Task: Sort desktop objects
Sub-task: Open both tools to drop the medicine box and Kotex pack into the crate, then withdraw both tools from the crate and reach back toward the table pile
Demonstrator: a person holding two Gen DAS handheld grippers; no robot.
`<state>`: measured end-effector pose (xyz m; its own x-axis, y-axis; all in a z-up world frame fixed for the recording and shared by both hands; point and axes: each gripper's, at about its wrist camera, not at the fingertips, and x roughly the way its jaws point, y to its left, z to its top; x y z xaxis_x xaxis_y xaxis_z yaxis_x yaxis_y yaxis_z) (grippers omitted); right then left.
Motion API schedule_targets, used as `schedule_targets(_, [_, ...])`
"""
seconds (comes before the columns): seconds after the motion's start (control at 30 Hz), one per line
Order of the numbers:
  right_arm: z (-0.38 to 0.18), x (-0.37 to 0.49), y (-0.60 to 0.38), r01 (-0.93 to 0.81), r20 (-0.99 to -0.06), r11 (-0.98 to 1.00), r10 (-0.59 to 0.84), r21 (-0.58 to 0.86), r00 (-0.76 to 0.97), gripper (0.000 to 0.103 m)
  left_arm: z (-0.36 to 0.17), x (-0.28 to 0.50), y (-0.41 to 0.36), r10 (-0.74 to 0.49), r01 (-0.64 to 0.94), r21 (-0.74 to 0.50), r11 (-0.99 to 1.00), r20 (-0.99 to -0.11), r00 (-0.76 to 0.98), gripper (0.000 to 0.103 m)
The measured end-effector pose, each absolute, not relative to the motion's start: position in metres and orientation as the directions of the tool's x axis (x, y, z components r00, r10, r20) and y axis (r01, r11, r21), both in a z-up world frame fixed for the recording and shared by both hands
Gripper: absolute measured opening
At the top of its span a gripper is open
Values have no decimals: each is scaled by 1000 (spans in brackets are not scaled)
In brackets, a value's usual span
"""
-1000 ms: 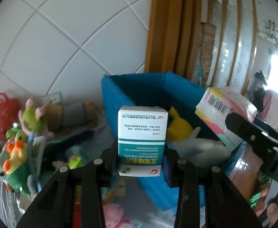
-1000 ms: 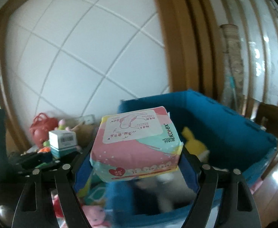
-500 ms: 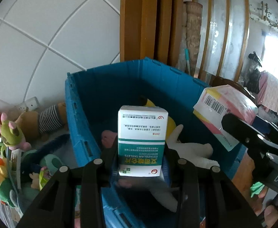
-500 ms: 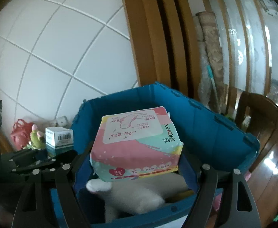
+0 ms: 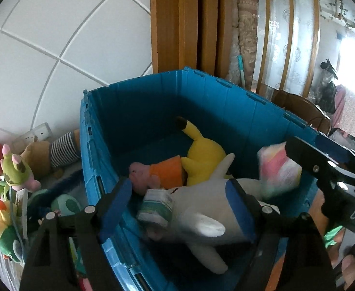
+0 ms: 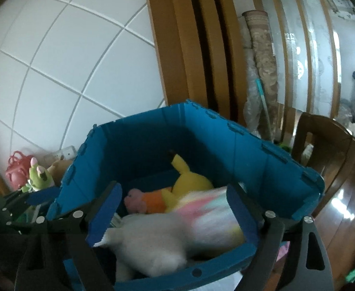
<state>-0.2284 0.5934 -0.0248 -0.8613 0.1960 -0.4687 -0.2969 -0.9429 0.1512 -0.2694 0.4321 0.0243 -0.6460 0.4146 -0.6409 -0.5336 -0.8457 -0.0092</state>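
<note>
A blue plastic crate holds a yellow plush, a pink and orange plush and a white plush. My left gripper is open above the crate. The white and green medicine box is blurred below it, among the plush toys. My right gripper is open over the crate. The pink pack is blurred between its fingers, apart from them. It also shows in the left wrist view beside the right gripper's finger.
Several plush toys lie left of the crate against a white tiled wall. A wooden door frame stands behind the crate. A wooden chair is at the right.
Both grippers have opened. The medicine box has dropped from the left gripper into the crate. The pink pack has left the right gripper's hold and is falling into the crate.
</note>
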Motion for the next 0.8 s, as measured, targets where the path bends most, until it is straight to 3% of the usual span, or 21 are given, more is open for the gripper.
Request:
schedule_targets(0.4, [-31,-223,585,-295,-483,-943,189,153,-855,102,18,-261,419,404,-521,-14,-853,-650,-643,80])
schedule_targets(0.8, [-42,-230,532,-229,-504,-961,121,158,-855,102,8,-256,352,334,-427,-16,-904,-650,-683,80])
